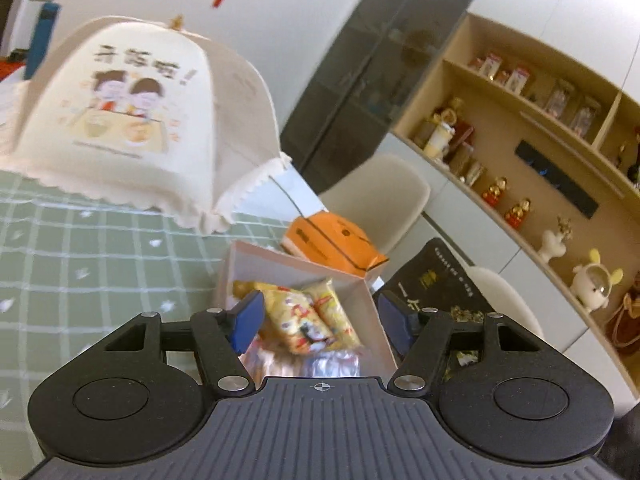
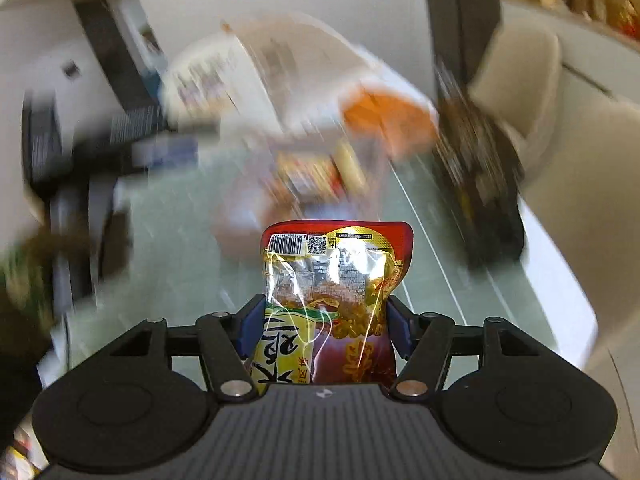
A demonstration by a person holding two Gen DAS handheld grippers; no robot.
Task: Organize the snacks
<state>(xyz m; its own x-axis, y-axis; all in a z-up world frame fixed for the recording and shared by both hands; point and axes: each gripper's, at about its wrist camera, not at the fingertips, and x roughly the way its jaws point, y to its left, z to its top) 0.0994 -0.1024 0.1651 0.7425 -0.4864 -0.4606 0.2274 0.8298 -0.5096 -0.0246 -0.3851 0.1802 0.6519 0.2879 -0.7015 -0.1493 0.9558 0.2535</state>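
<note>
- Your right gripper [image 2: 324, 328] pinches a red-and-gold snack packet [image 2: 336, 276]; barcode and QR code face you.
- Your left gripper [image 1: 320, 320] is spread, empty, above the open box [image 1: 256, 260] of yellow snack packets [image 1: 308, 316].
- Behind it, an orange carton [image 1: 332, 244] near the table's [image 1: 80, 248] far edge.
- A food cover [image 1: 128, 120] farther along; its writing is blurred.

Left gripper [image 1: 322, 318] is angled down a bit, blue pads [image 1: 249, 320] spread apart with nothing pinched between them. Right gripper [image 2: 320, 330] tilts down steeper, pads clamped on both sides of a snack packet [image 2: 336, 280] sticking out past the fingertips.
</note>
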